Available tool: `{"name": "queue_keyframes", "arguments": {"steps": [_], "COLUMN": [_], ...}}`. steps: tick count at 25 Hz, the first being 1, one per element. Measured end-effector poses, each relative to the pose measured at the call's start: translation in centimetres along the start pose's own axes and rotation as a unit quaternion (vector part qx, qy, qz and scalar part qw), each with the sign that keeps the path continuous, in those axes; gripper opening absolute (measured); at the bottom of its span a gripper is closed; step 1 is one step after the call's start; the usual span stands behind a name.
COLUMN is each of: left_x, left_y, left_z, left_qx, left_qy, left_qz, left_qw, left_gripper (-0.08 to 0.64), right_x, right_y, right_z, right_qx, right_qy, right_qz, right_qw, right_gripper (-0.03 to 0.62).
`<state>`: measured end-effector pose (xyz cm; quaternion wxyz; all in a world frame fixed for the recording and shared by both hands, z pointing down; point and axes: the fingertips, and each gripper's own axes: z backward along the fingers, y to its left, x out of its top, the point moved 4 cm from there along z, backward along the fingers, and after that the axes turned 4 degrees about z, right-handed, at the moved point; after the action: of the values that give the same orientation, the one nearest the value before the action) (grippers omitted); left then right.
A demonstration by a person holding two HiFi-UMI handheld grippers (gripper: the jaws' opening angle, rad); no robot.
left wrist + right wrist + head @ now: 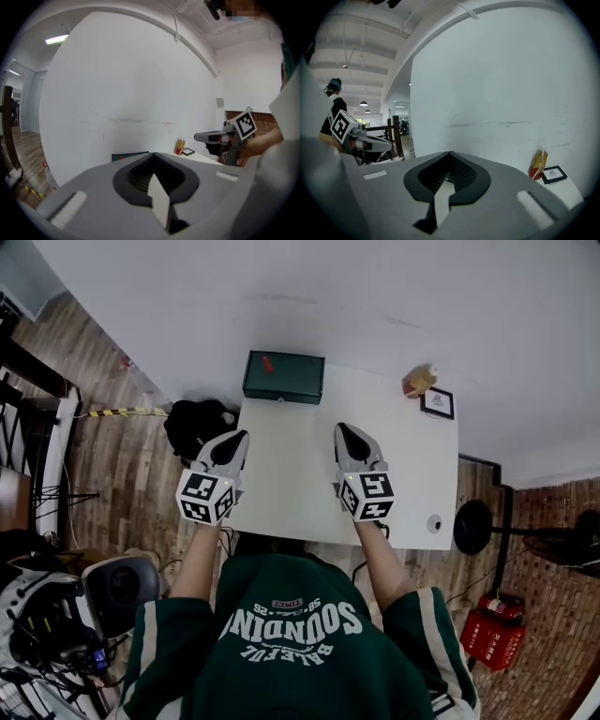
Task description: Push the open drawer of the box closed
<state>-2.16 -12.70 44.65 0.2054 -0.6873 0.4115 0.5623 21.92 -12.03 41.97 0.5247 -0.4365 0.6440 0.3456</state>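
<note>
A dark green box (pixel 283 377) with a small red part on its upper face stands at the far edge of the white table (pixel 281 493). Whether its drawer stands out I cannot tell from here. My left gripper (pixel 234 440) hovers over the table's near left, shut and holding nothing. My right gripper (pixel 344 433) hangs level with it to the right, also shut and holding nothing. Both point toward the box, well short of it. In the left gripper view the box (pixel 129 155) peeks over the joined jaws of the left gripper (pixel 152 153). The right gripper (pixel 449 153) faces the white wall.
A yellow bottle (pixel 420 381) and a small framed picture (pixel 437 402) sit at the table's far right corner; a small white round item (pixel 434 523) lies near the front right. A black bag (pixel 197 423) is left of the table, a red case (pixel 492 634) on the floor right.
</note>
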Motion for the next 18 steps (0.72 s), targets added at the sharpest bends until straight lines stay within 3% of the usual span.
{"name": "queue_keyframes", "arguments": {"steps": [5, 11, 15, 18], "left_x": [1.0, 2.5, 1.4, 0.3], "left_y": [0.0, 5.3, 7.8, 5.7], "left_z": [0.6, 0.7, -1.0, -0.8], "left_qx": [-0.001, -0.005, -0.003, 0.002], "left_qy": [0.002, 0.015, 0.024, 0.016], "left_qz": [0.003, 0.022, 0.028, 0.02], "left_qw": [1.0, 0.9996, 0.9993, 0.9997], "left_gripper": [0.052, 0.052, 0.052, 0.052], "right_x": [1.2, 3.6, 1.9, 0.5], "right_y": [0.6, 3.5, 3.7, 3.1], "right_z": [0.4, -4.4, -7.4, -5.5], "right_qx": [0.003, 0.004, 0.009, 0.016], "right_qy": [0.001, 0.018, 0.027, 0.017], "right_qz": [0.004, 0.0, -0.006, -0.002], "right_qw": [1.0, 1.0, 1.0, 1.0], "right_gripper": [0.001, 0.002, 0.002, 0.002]}}
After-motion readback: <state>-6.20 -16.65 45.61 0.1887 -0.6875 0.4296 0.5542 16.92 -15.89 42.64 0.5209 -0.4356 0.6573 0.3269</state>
